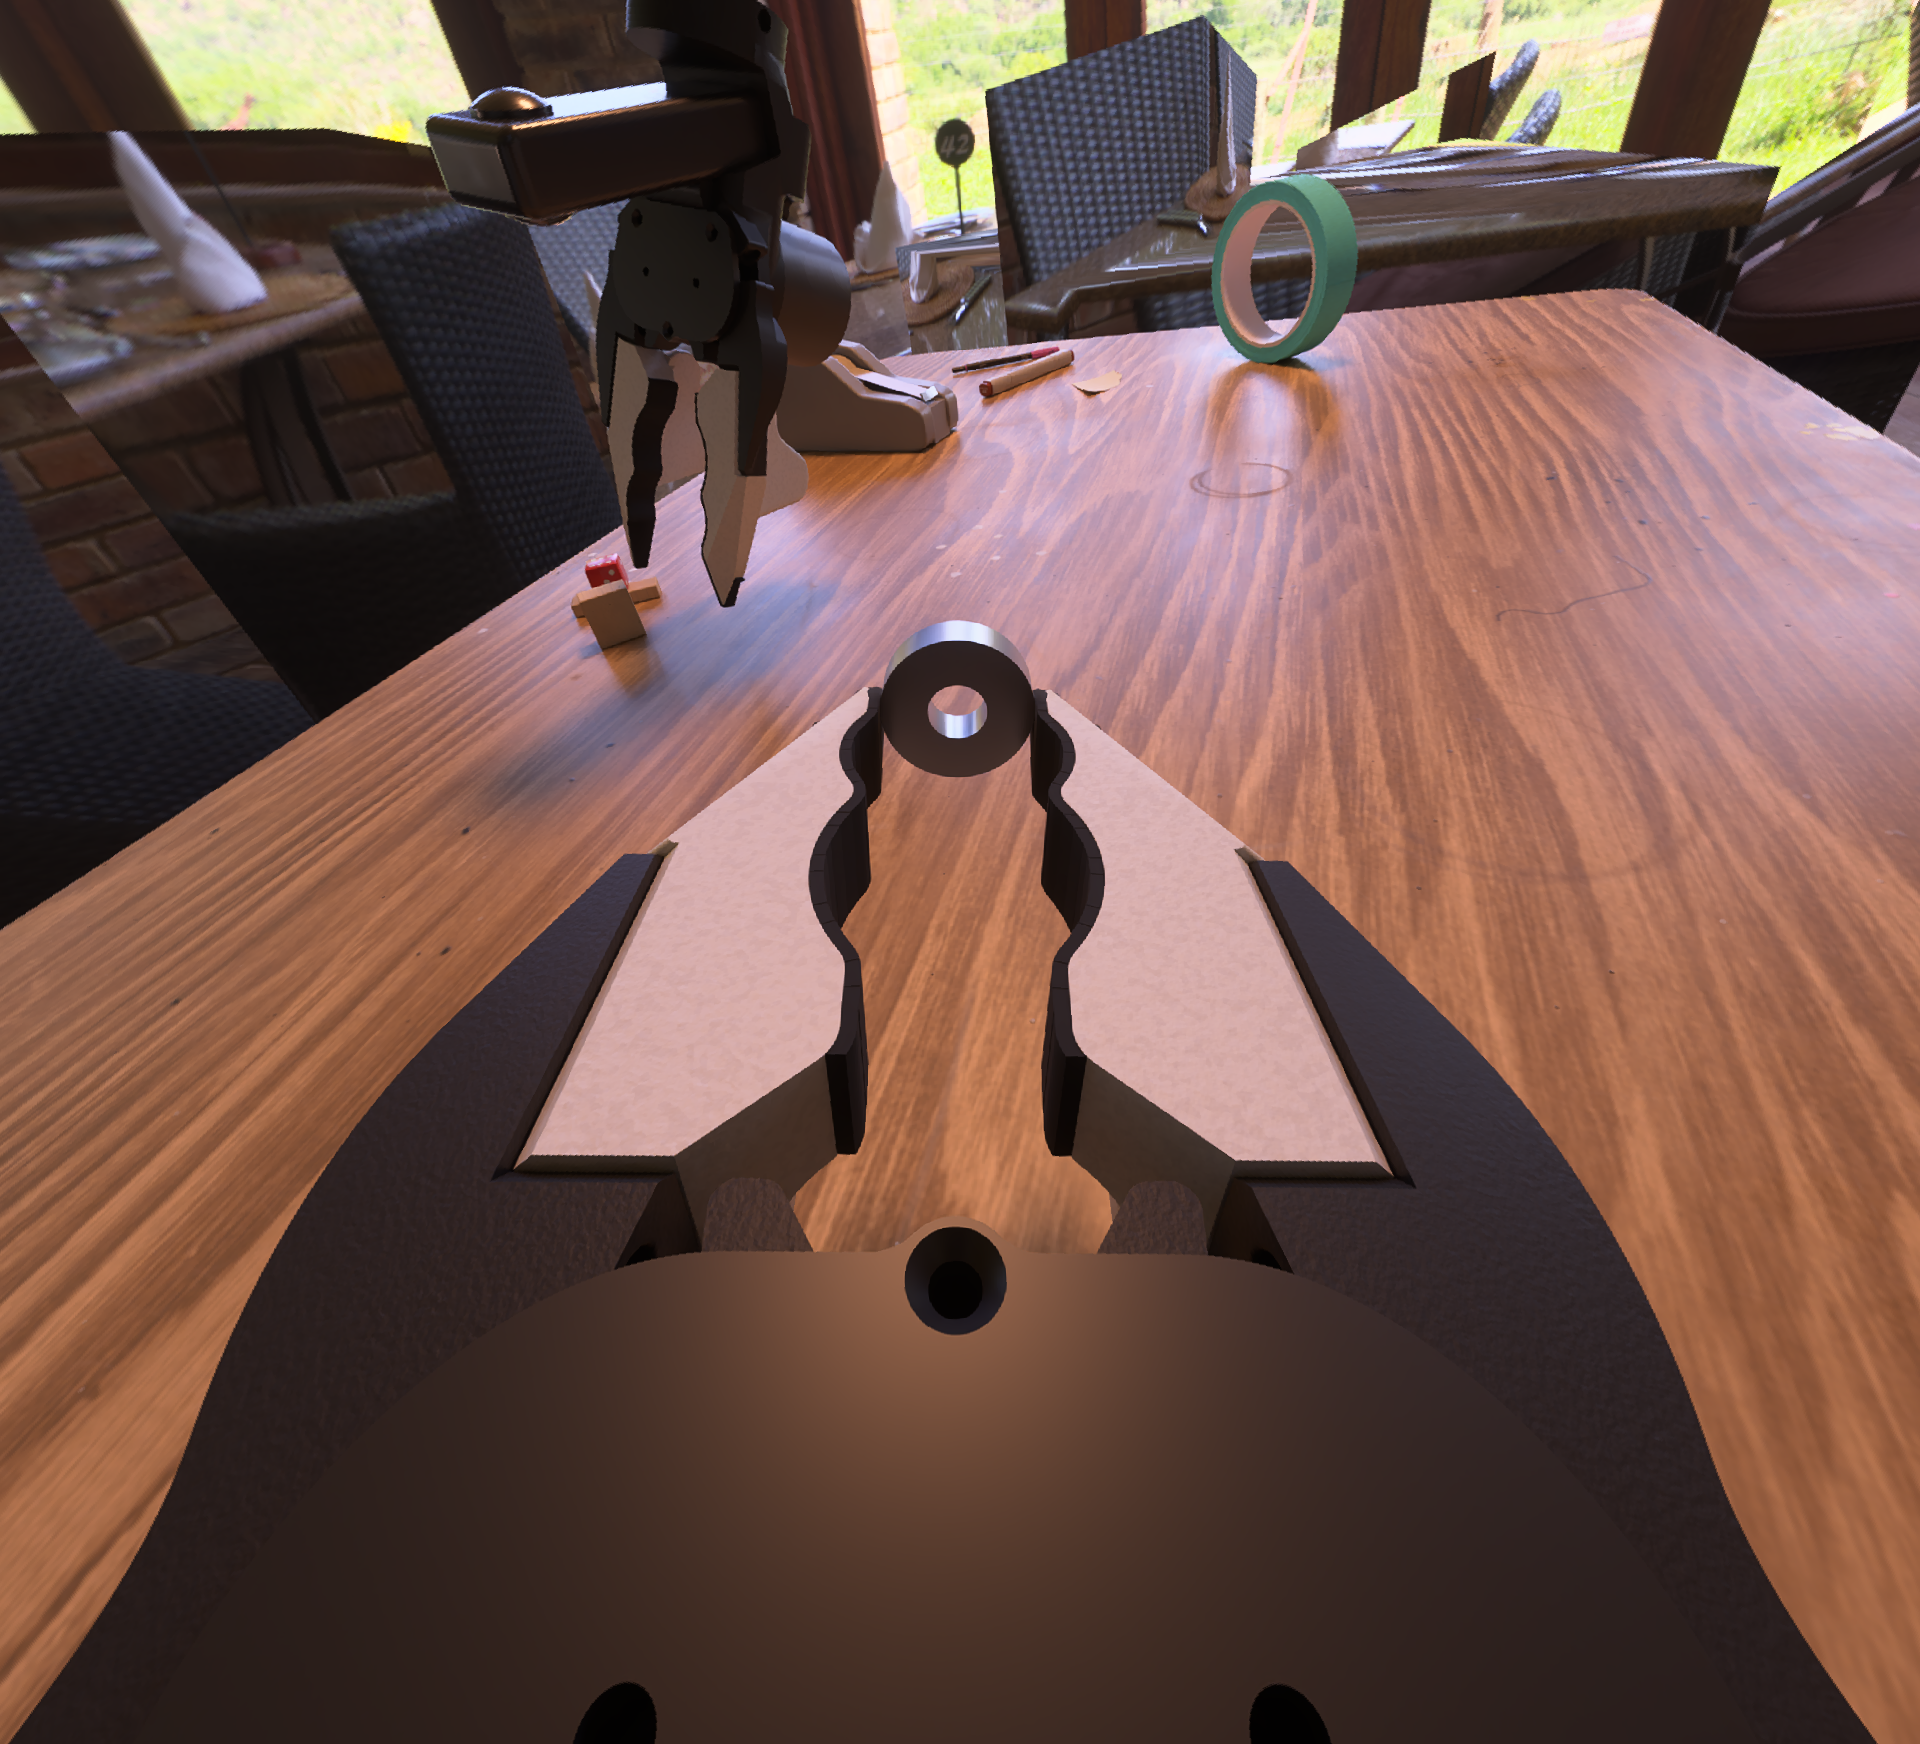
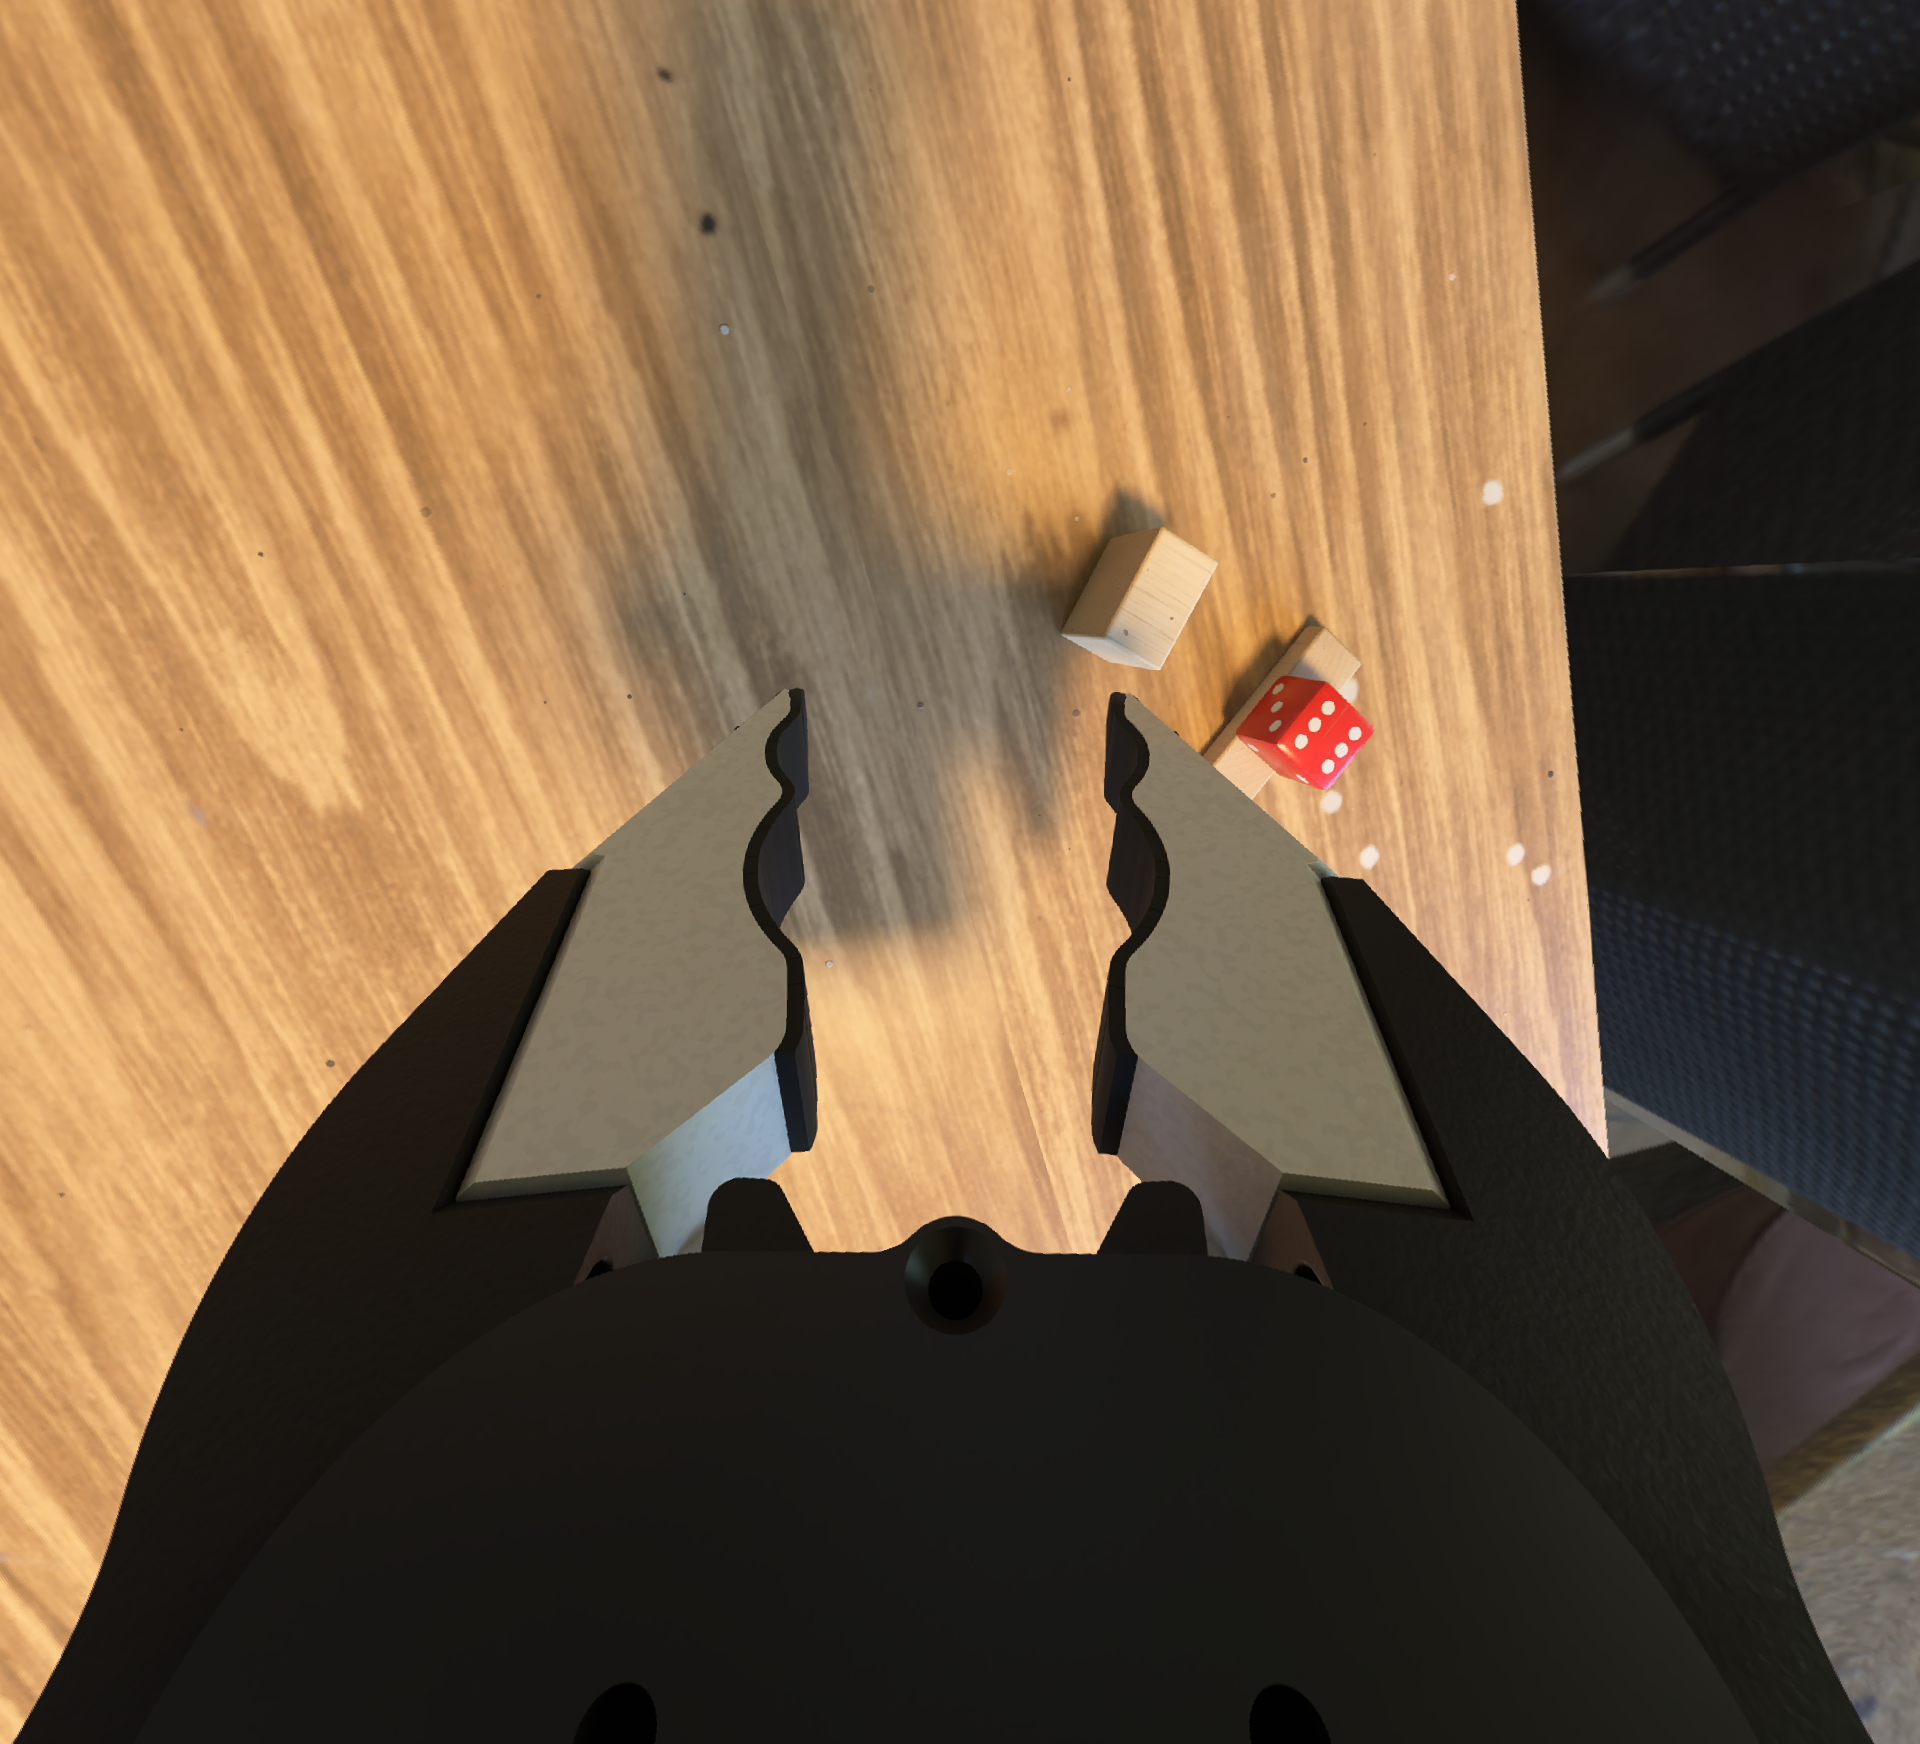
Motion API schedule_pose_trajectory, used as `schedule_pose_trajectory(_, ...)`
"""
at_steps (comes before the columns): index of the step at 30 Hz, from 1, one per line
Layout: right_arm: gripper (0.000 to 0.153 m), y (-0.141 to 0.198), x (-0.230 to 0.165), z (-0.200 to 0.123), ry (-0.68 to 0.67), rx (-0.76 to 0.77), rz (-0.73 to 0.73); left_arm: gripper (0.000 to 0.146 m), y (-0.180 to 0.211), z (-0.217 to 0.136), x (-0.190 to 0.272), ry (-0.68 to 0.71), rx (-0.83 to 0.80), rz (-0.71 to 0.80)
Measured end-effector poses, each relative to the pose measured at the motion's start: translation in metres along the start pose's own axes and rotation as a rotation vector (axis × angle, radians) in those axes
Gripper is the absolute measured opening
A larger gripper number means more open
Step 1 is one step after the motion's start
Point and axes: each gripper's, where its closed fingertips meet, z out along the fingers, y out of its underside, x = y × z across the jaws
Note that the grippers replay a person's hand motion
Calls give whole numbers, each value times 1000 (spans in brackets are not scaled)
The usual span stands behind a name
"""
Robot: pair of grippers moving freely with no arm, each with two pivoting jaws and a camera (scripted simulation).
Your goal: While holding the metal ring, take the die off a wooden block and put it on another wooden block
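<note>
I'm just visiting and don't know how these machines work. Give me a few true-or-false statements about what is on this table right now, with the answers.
1. The left gripper holds the metal ring between its fingertips. True.
2. The right gripper is clamped on the red die. False: its jaws stand open and empty, with the die off to one side.
3. The die sits on a flat wooden block. True.
4. The cube-shaped wooden block is stacked on top of the die. False: it stands on the table beside the flat block.
5. A roll of green tape lies flat on the table. False: it stands on its edge.
</note>
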Motion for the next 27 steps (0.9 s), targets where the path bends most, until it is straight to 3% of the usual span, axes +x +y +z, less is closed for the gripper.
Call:
schedule_pose_trajectory(5, 56, -2, 3, -3, 12, 11, 26, 28, 0, 0, 0, -1, 1, -3)
schedule_pose_trajectory(14, 36, -6, 5, -6, 21, 31, 38, 28, -3, -3, -8, -26, 30, -38)
schedule_pose_trajectory(20, 35, -6, 8, -6, 31, 33, 54, 28, -4, -4, -10, -29, 36, -49)
schedule_pose_trajectory(27, 34, -7, 37, -27, 122, 58, 247, 28, -4, -4, -10, -18, 36, -55)
